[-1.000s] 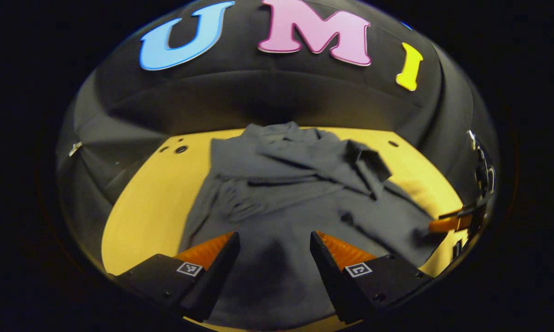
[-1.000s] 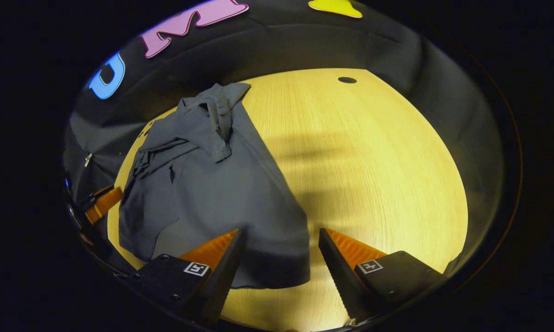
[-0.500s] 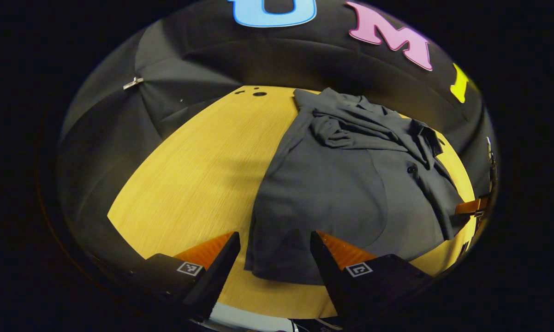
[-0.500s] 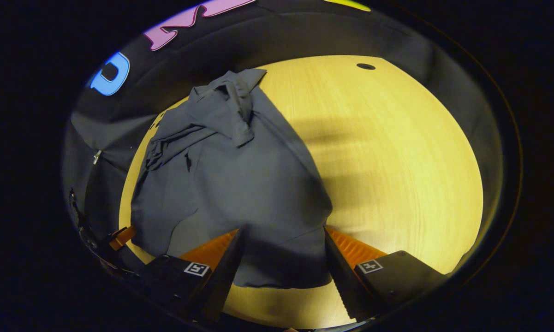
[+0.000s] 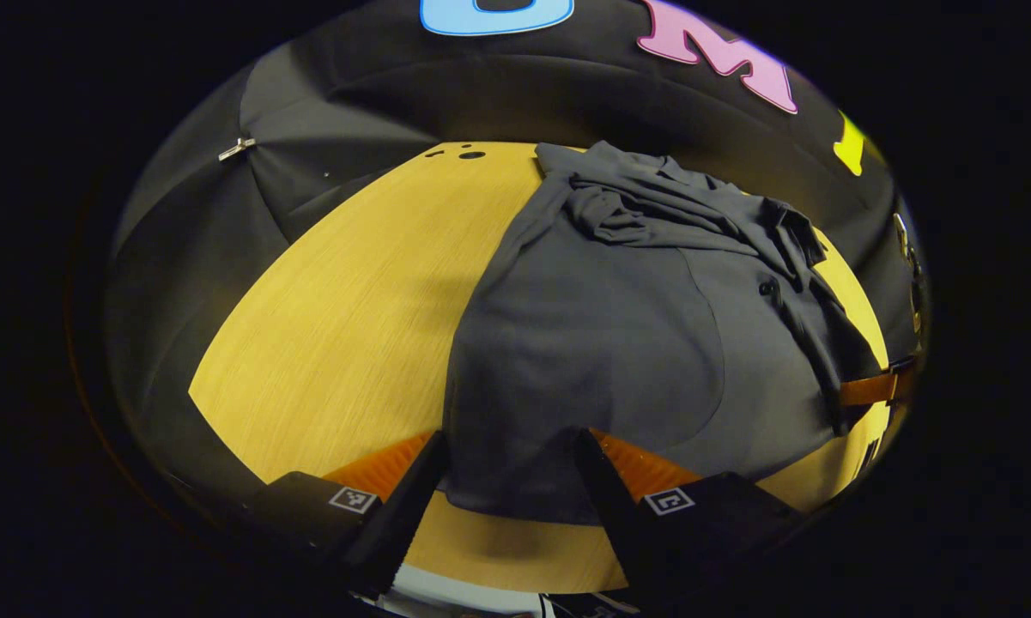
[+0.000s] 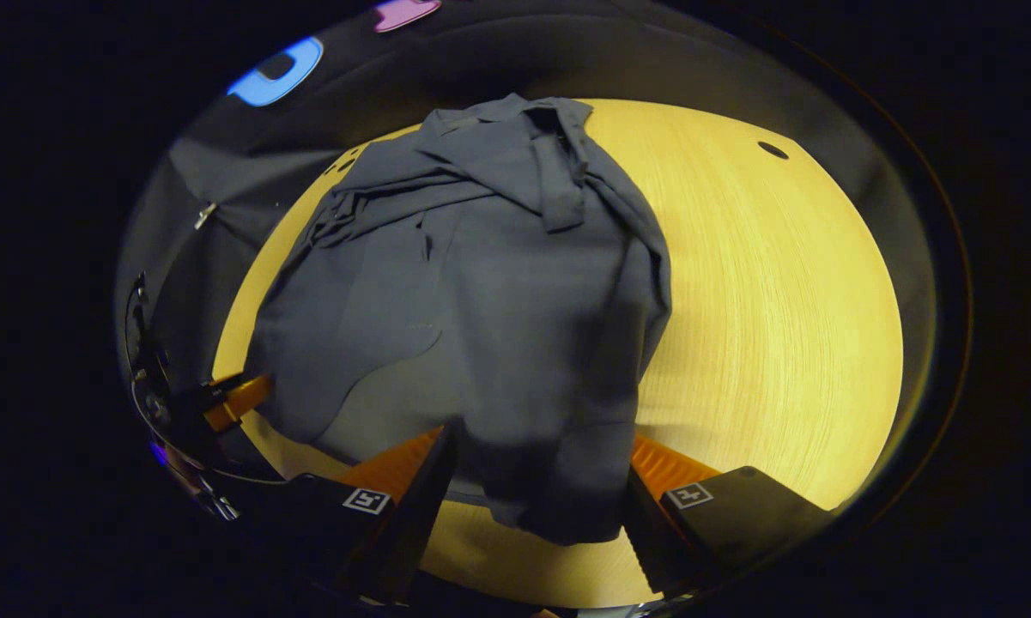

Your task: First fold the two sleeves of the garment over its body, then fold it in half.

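A: Both grippers, left [image 5: 506, 481] and right [image 6: 539, 489], stood spread wide, the garment's [image 5: 618, 343] hem corners lying between their fingers, not pinched.

B: Beyond, toward twelve o'clock, it lay on the table [image 5: 343, 292], sleeves [image 6: 558, 184] folded over.

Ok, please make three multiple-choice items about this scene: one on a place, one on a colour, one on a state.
1. Where does the garment lie?
A. on the table
B. on a chair
C. in a basket

2. What colour is the garment?
A. white
B. red
C. dark grey

3. How are the sleeves?
A. spread out flat to the sides
B. folded over the body
C. cut off

Answers:
1 A, wood shows around it.
2 C, both views show it dark grey.
3 B, they lie bunched across the upper body.
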{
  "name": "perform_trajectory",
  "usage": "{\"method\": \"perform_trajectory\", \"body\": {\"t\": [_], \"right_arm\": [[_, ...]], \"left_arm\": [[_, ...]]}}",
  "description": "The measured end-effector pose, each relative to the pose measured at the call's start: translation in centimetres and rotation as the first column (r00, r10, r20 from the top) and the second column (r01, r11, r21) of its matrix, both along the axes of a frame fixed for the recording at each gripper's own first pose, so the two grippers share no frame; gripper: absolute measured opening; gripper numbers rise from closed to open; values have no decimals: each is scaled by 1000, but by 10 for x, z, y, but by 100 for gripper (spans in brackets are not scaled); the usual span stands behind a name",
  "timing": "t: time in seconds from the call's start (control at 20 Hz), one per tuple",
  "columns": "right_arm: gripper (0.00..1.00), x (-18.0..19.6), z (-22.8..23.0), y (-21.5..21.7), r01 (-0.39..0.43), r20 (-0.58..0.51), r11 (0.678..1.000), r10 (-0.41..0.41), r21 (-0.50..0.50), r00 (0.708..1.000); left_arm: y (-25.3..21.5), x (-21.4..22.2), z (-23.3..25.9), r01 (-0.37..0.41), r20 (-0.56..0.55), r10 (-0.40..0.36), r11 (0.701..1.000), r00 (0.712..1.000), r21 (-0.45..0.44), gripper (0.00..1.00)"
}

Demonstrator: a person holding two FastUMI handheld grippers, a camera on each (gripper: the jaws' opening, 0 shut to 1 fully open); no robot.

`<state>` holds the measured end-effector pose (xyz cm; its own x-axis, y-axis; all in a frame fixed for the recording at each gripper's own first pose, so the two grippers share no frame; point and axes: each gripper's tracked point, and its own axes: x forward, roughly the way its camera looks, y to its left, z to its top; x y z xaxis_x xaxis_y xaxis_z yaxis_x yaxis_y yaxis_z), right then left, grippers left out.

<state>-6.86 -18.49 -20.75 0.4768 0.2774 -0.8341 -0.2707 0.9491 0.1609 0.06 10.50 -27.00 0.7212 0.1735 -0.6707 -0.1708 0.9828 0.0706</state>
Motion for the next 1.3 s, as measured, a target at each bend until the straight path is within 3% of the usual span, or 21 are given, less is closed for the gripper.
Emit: {"method": "perform_trajectory", "body": {"t": [0.3, 0.35, 0.45, 0.5, 0.6, 0.7, 0.75, 0.8, 0.85, 0.9, 0.95, 1.05, 1.3], "right_arm": [[99, 0, -9, 2, -63, 46, 984, 72, -169, 996], [99, 0, -9, 5, -78, 53, 980, 89, -184, 995], [97, 1, -9, 7, -61, 60, 982, 73, -181, 996], [98, 5, -9, 5, -48, 61, 983, 60, -176, 996], [86, 11, -9, 4, -17, 74, 987, 29, -161, 997], [57, 15, -8, 5, 1, 80, 990, 10, -141, 997], [42, 16, -7, 9, -7, 81, 992, 18, -128, 997], [27, 16, -6, 11, -20, 80, 993, 29, -114, 996], [24, 16, -6, 13, -30, 75, 994, 38, -101, 996], [19, 16, -5, 14, -42, 72, 996, 48, -83, 996], [13, 16, -4, 14, -45, 64, 997, 49, -63, 997], [11, 16, -4, 14, -51, 44, 999, 51, -11, 998], [9, 21, 5, 10, 8, 49, 999, -11, 51, 999]], "left_arm": [[-6, 3, -6, 38, -26, -38, 999, 999, 0, 99], [-6, 6, -6, 51, -23, -51, 999, 998, 6, 100], [-8, 8, -8, 63, -29, -63, 998, 998, 1, 91], [-9, 9, -7, 74, -29, -74, 997, 997, 2, 93], [-15, 9, -7, 109, -29, -109, 994, 994, 3, 88], [-23, 13, -8, 142, -28, -142, 990, 990, -1, 73], [-28, 14, -8, 155, -28, -155, 988, 988, -3, 57], [-33, 16, -9, 166, -29, -166, 986, 986, -4, 47], [-37, 19, -9, 181, -30, -182, 983, 983, -8, 37], [-43, 22, -9, 193, -25, -194, 981, 981, -12, 35], [-46, 24, -8, 195, -23, -195, 981, 981, -8, 13], [-45, 28, -6, 206, -15, -206, 979, 978, 1, 6], [-56, 36, 18, 189, 40, -187, 981, 982, -35, 6]]}}
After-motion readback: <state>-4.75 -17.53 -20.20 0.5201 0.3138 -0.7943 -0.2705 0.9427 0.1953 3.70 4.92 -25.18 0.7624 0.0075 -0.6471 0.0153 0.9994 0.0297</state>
